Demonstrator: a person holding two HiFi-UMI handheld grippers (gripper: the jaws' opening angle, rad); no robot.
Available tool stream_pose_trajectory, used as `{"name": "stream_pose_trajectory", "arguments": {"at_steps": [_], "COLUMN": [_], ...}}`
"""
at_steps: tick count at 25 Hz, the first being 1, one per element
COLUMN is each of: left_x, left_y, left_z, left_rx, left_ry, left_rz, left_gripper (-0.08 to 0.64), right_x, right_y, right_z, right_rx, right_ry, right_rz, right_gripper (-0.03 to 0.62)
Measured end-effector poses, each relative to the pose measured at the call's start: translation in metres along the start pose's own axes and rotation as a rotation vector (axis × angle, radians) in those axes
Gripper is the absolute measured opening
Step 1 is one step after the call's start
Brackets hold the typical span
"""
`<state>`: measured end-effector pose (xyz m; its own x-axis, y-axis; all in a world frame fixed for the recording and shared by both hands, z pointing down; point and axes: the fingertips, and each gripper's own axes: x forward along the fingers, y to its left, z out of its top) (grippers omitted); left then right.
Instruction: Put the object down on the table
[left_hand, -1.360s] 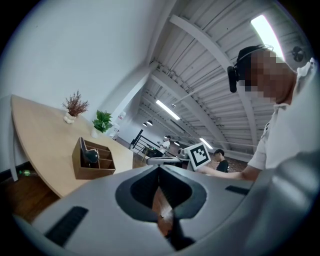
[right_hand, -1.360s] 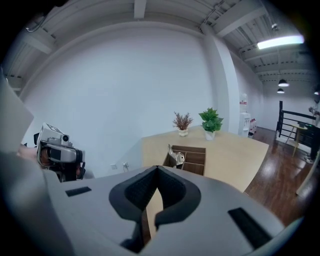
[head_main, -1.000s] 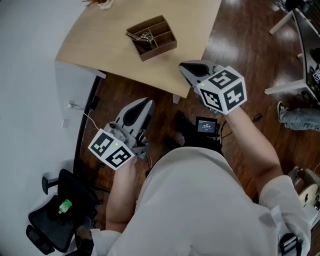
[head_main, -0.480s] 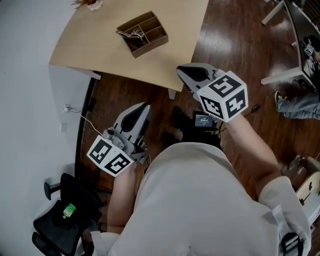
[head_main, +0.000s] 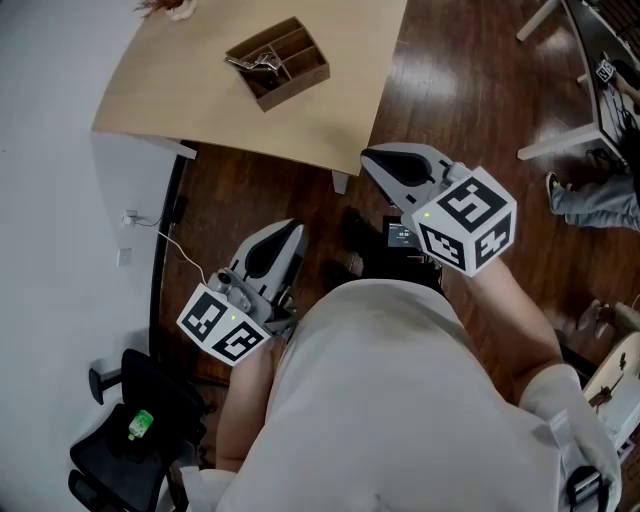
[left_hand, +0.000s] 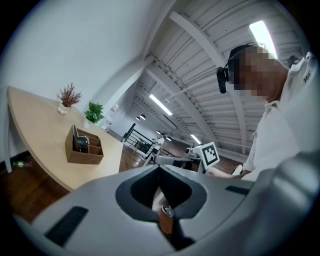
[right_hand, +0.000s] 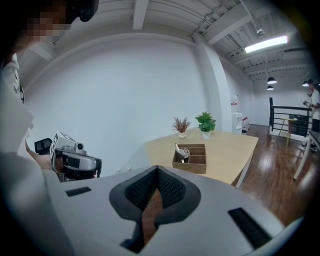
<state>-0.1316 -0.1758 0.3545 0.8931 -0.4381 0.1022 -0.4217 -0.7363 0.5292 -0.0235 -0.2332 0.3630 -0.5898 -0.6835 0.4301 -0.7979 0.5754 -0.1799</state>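
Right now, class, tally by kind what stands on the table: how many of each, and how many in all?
Potted plants: 2
Wooden box: 1
Metal object inside the box: 1
Total: 4

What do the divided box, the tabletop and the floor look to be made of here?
Divided box: dark brown wood or wood-look board, matte, with thin partition walls.
Tabletop: pale wood-look board, possibly laminate; smooth and even in tone, with a thin edge.
Floor: dark wood planks or wood-look laminate, fairly glossy; plank seams and soft light reflections show.
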Motion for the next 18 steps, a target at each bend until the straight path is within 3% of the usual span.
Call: {"name": "stream_pose_trajectory", "arguments": {"at_steps": [18], "left_x": [-0.003], "left_y": [-0.02], "left_z": [-0.027], "left_rx": [0.004], "left_ry": [0.074], "left_rz": [-0.044], "left_gripper": [0.001], "right_x": [-0.032], "right_y": [-0.002], "right_z": [-0.008], "right_rx": [0.025], "right_ry": [-0.023], "right_rz": [-0.072], "right_gripper": [0.003]}}
